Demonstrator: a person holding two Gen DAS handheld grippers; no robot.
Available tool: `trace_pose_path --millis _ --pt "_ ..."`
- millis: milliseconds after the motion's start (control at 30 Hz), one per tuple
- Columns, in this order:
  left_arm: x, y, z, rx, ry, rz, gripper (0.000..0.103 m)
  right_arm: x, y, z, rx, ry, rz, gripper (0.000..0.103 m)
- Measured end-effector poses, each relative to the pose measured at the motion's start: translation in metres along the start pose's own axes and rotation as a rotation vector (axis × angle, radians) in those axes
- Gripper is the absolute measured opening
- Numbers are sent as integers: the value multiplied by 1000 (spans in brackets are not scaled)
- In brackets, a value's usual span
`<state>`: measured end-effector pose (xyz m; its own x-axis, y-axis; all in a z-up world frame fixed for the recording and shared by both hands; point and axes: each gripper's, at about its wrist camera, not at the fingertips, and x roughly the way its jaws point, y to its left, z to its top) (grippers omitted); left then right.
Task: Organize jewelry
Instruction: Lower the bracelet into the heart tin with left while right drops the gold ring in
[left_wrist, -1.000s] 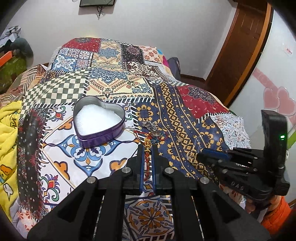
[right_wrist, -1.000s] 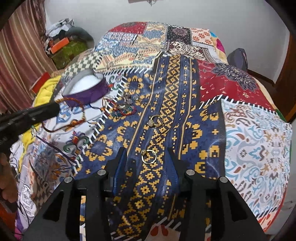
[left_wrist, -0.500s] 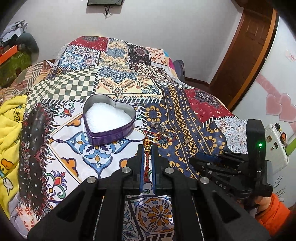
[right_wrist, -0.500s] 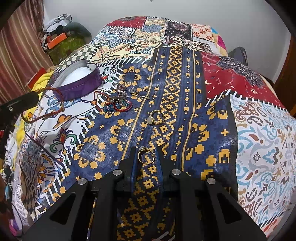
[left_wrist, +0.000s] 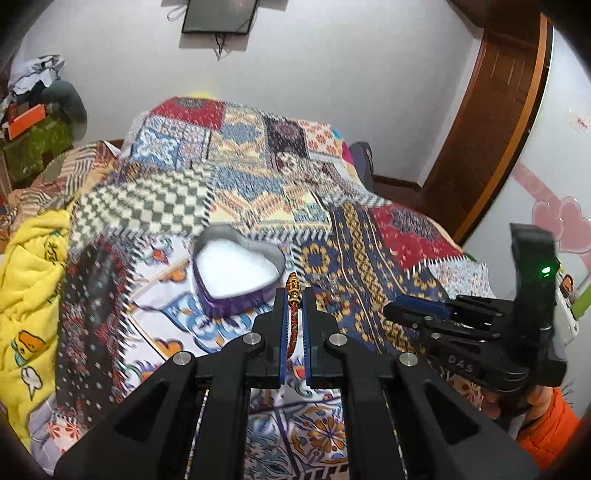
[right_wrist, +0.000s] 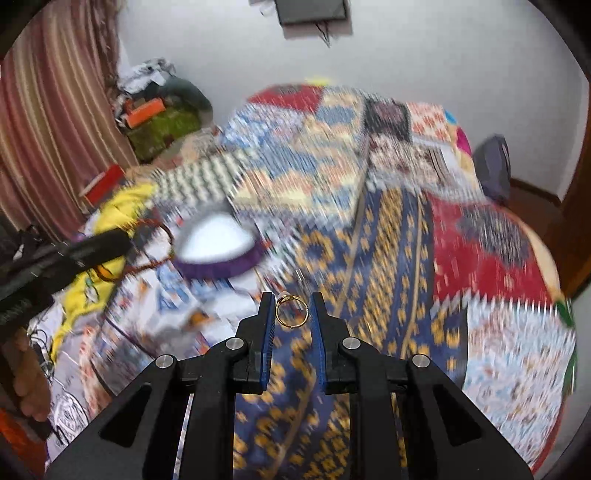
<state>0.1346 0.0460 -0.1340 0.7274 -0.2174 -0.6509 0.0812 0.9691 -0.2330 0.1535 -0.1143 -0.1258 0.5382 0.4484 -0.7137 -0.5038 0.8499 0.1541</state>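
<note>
The left gripper (left_wrist: 294, 302) pinches a red cord bracelet (left_wrist: 292, 317), whose long axis runs along the fingers and points to the heart tin (left_wrist: 236, 273) just ahead and a little left. The right gripper (right_wrist: 293, 314) pinches a gold ring (right_wrist: 290, 314) and is right of the tin, farther from it. Both are above the bed (left_wrist: 155, 199), tilted forward. The left seems nearer to drop first.

most of the patchwork bedspread (right_wrist: 388, 206) is smeared by motion blur in the right wrist view, and the heart-shaped tin (right_wrist: 218, 251) is reduced to a white and purple streak. the lower run of the red cord bracelet (left_wrist: 293, 325) is hidden between the left gripper (left_wrist: 294, 295) fingers. the wall frame (left_wrist: 218, 14) is cut off by the top edge.
</note>
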Motion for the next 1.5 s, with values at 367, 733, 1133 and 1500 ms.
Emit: trace_pose_path --millis 367,733,1133,1500 --pt "-11 24 41 2 -113 63 5 11 36 48 -69 -100 73 16" --pt "19 45 59 5 -104 82 5 59 40 64 -103 -23 127 17" --pt "82 60 54 4 44 42 5 109 39 52 -153 139 173 17" --pt "106 69 44 0 118 44 5 119 44 42 -201 180 161 17"
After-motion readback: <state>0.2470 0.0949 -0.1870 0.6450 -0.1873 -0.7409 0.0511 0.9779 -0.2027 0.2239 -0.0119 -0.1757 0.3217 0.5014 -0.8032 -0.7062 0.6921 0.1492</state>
